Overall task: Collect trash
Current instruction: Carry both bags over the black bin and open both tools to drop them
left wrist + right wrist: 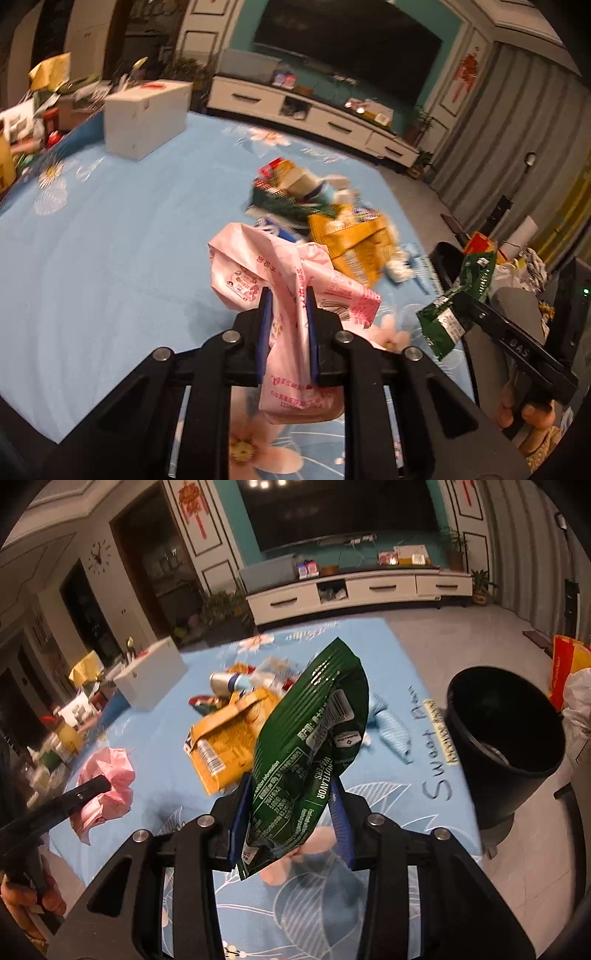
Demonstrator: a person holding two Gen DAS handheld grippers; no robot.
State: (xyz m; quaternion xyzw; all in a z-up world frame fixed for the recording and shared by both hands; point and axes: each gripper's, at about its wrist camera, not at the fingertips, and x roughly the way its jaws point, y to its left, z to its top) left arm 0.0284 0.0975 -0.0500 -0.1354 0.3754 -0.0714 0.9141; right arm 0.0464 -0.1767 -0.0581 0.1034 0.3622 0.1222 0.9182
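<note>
My left gripper point(289, 295) is shut on a crumpled pink wrapper point(255, 269), lifted above the blue flowered tablecloth point(110, 240). The same pink wrapper point(107, 779) shows at the left of the right wrist view. My right gripper point(291, 786) is shut on a green wafer bag point(314, 731), which stands up between the blue pads. That green wafer bag point(458, 302) hangs at the right of the left wrist view. A pile of trash point(325, 214) lies in the middle of the cloth, with a yellow packet point(229, 738) and a can point(225, 682) in it. A black bin point(506, 734) stands at the table's right edge.
A white box point(147, 118) sits at the far left of the table, with cluttered items point(33, 122) beyond it. A blue crumpled wrapper point(391, 727) lies near the bin. A white TV cabinet point(358, 590) runs along the far wall. A hand point(26, 897) grips the left tool's handle.
</note>
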